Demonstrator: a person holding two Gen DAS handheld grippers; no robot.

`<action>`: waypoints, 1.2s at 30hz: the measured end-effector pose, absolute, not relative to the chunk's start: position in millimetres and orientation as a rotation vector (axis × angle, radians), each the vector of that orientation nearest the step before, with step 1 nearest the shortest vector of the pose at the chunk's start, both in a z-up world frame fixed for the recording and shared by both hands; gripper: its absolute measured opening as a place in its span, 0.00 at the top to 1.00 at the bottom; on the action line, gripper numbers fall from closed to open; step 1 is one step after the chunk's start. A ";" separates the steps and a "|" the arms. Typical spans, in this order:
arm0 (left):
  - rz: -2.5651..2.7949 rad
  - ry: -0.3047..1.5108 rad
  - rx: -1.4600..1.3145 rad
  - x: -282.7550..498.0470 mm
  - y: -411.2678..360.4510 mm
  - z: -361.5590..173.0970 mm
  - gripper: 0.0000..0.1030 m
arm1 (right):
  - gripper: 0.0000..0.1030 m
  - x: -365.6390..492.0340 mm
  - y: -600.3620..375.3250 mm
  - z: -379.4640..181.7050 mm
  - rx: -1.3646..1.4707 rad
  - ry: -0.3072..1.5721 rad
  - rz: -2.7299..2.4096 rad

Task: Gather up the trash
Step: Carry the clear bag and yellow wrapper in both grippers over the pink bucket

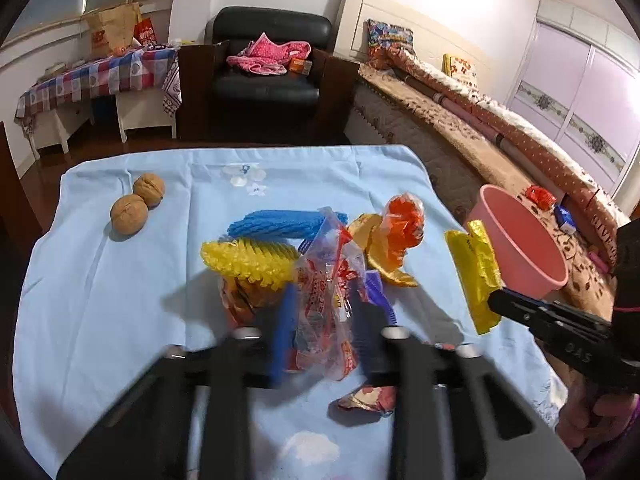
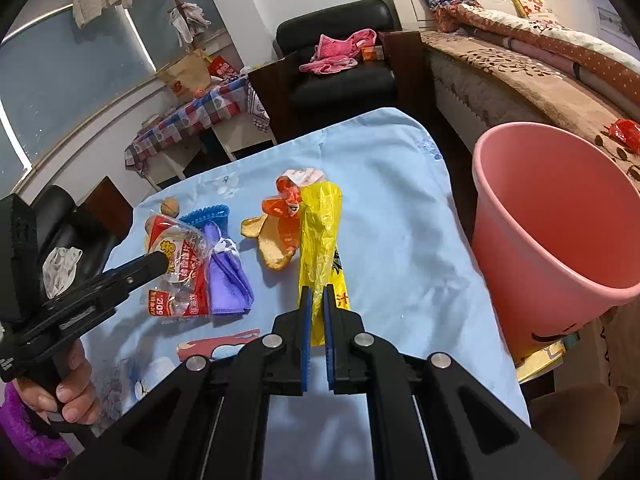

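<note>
A pale blue cloth (image 1: 100, 280) printed with small white flowers covers the table, and on it lie two tan-brown walnuts (image 1: 138, 202), a bright blue ribbed foam net (image 1: 276, 222), a yellow foam net (image 1: 248, 258), a clear wrapper with red and white print (image 1: 324, 304), a purple cloth (image 2: 226, 272), orange-yellow peel (image 1: 380, 256) and a translucent orange wrapper (image 1: 404, 216). The yellow plastic bag (image 2: 320, 224) carries dark lettering, and the bucket (image 2: 560, 216) beside the table is plain pink. Both grippers are black with blue pads (image 2: 306, 320), the far table has a red, blue and white checked cover (image 1: 104, 76), and the bedspread (image 1: 460, 136) is brown with a darker leaf pattern.
</note>
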State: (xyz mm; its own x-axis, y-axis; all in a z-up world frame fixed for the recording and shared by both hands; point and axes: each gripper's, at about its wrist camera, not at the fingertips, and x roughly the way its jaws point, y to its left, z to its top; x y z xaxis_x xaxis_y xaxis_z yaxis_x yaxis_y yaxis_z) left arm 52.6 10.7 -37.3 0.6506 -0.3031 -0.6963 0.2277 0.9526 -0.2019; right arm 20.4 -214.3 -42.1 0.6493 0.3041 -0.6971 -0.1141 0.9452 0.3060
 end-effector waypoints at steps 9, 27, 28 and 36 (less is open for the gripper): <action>-0.326 0.771 -0.138 46.5 16.7 -18.4 0.95 | 0.95 16.9 -214.9 -36.4 0.246 0.810 0.248; -0.455 0.687 -0.149 56.3 -43.8 28.6 0.95 | 0.95 0.9 -246.5 -11.4 0.260 0.708 0.181; -0.462 0.687 -0.145 57.7 -48.5 29.4 0.95 | 0.95 -0.2 -251.7 -10.1 0.264 0.700 0.169; -0.532 0.702 -0.126 72.2 -98.5 31.7 0.95 | 0.95 -2.2 -300.3 -6.2 0.331 0.660 0.068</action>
